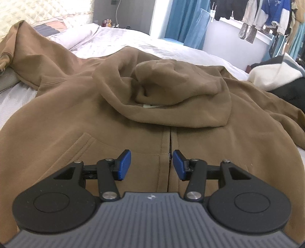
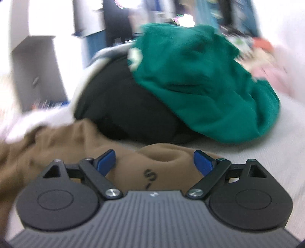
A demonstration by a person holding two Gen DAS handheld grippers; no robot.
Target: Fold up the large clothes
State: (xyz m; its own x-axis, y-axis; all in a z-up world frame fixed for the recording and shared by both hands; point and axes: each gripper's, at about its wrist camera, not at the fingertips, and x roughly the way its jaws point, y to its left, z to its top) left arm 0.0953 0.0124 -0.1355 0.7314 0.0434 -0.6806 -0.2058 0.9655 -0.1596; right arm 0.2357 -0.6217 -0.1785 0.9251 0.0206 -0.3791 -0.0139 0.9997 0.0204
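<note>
A large brown zip hoodie (image 1: pixel 76 118) lies front up on the bed, its hood (image 1: pixel 164 89) flopped down over the chest and one sleeve (image 1: pixel 24 45) stretched to the far left. My left gripper (image 1: pixel 152 165) is open and empty, just above the zipper (image 1: pixel 169 150) near the hem. In the blurred right wrist view, my right gripper (image 2: pixel 154 162) is open, its fingers either side of a bunched brown sleeve end (image 2: pixel 164 158) with a dark printed mark, not closed on it.
A black garment (image 2: pixel 124 106) and a green garment (image 2: pixel 200 85) are piled just beyond the sleeve. White bedsheet (image 1: pixel 133 38) surrounds the hoodie. Pillows (image 1: pixel 72 36) lie at the far left; clothes hang on a rack (image 1: pixel 257 15) at the back right.
</note>
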